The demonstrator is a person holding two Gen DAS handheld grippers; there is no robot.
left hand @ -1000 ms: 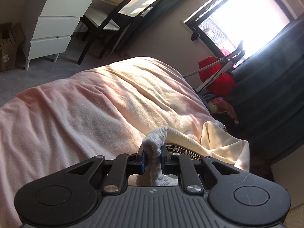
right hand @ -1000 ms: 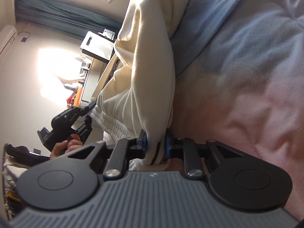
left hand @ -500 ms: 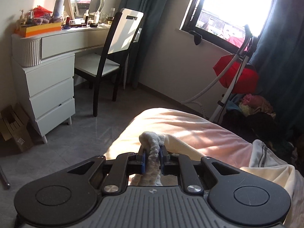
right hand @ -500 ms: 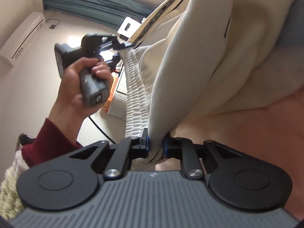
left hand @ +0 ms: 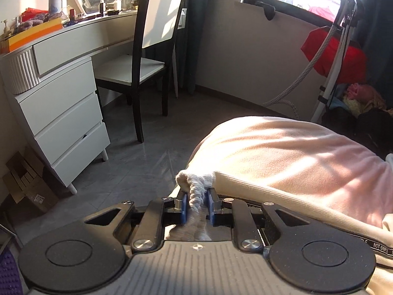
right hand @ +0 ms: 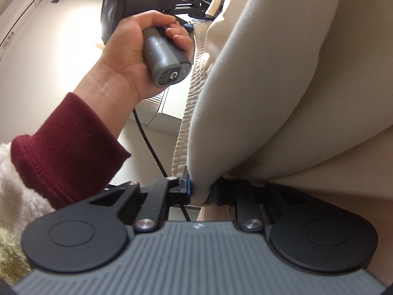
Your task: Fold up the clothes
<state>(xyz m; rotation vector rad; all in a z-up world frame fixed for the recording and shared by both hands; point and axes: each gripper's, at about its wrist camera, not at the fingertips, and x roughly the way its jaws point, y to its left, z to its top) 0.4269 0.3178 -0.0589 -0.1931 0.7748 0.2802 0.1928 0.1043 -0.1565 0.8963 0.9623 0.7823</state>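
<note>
Right gripper (right hand: 201,191) clamped on the cream fleece garment (right hand: 282,86) at its edge beside the ribbed waistband (right hand: 183,132). Left gripper (left hand: 196,202) pinches the waistband's other end. Garment hangs stretched between them, above the pink blanket-covered bed (left hand: 294,152). Beyond: white drawer dresser (left hand: 61,113), black-and-white chair (left hand: 152,49).

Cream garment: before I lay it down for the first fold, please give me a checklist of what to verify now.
1. Left gripper shut on the ribbed band: ok.
2. Right gripper shut on the cream garment: ok.
3. Band stretched between both grippers: ok.
4. Pink blanket free where visible: ok.
5. Hanging part untwisted: cannot tell.
</note>
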